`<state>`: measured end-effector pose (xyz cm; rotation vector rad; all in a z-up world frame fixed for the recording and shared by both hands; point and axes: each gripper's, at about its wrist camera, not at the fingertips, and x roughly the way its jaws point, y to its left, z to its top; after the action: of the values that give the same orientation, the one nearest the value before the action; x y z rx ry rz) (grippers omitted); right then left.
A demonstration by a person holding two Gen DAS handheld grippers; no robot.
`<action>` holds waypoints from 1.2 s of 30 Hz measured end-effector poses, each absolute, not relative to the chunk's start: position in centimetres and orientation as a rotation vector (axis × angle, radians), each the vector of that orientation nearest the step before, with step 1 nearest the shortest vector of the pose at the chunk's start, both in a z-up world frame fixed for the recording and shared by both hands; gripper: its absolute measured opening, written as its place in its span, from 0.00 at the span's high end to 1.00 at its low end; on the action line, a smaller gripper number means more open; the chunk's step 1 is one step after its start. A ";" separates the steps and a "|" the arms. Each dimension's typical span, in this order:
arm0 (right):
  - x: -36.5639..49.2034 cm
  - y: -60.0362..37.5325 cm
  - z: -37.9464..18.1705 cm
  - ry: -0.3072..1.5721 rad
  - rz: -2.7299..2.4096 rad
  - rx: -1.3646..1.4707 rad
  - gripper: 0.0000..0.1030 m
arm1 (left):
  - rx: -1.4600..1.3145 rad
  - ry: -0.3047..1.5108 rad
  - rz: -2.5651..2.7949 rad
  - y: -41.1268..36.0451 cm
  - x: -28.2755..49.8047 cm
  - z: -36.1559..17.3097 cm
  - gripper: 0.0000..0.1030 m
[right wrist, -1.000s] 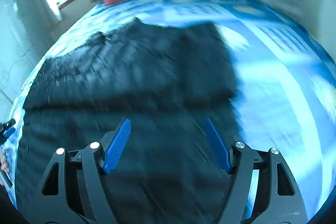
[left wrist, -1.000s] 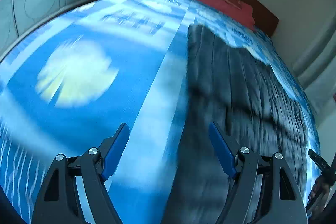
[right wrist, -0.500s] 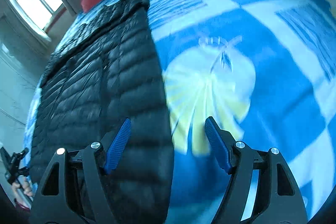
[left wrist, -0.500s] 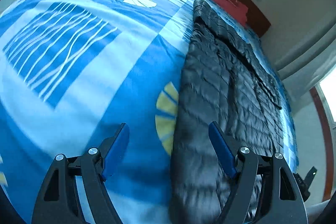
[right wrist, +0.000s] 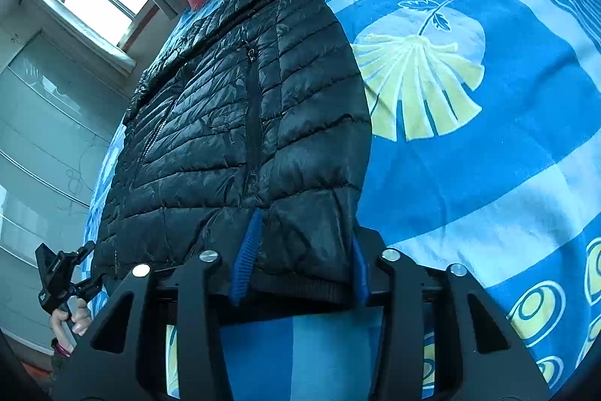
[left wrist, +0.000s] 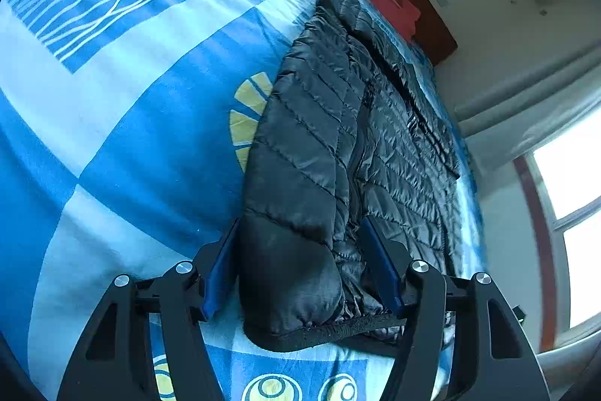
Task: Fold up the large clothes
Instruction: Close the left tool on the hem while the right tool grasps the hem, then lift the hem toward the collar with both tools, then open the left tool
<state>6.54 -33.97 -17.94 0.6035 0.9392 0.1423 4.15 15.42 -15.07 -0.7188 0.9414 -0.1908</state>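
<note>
Black jacket [left wrist: 319, 175] hem, both grippers [left wrist: 300, 269] [right wrist: 298, 258] pinching

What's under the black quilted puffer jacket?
The black quilted puffer jacket lies on the blue patterned bedspread, partly covering a yellow fan motif. Whatever else lies beneath is hidden. Left gripper and right gripper straddle its hem corners.

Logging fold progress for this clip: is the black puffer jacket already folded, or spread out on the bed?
Spread out. The black puffer jacket lies flat at full length on the bed, collar far, hem near; no fold shows.
</note>
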 end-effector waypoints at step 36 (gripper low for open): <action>5.8 -36.3 -8.7 0.697 0.325 0.773 0.89 | -0.759 0.722 -0.240 16.4 2.7 -4.6 0.88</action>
<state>5.76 -36.26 -8.72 0.7728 0.6967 0.3254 2.73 16.44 -4.59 -0.7592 0.7223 -0.2402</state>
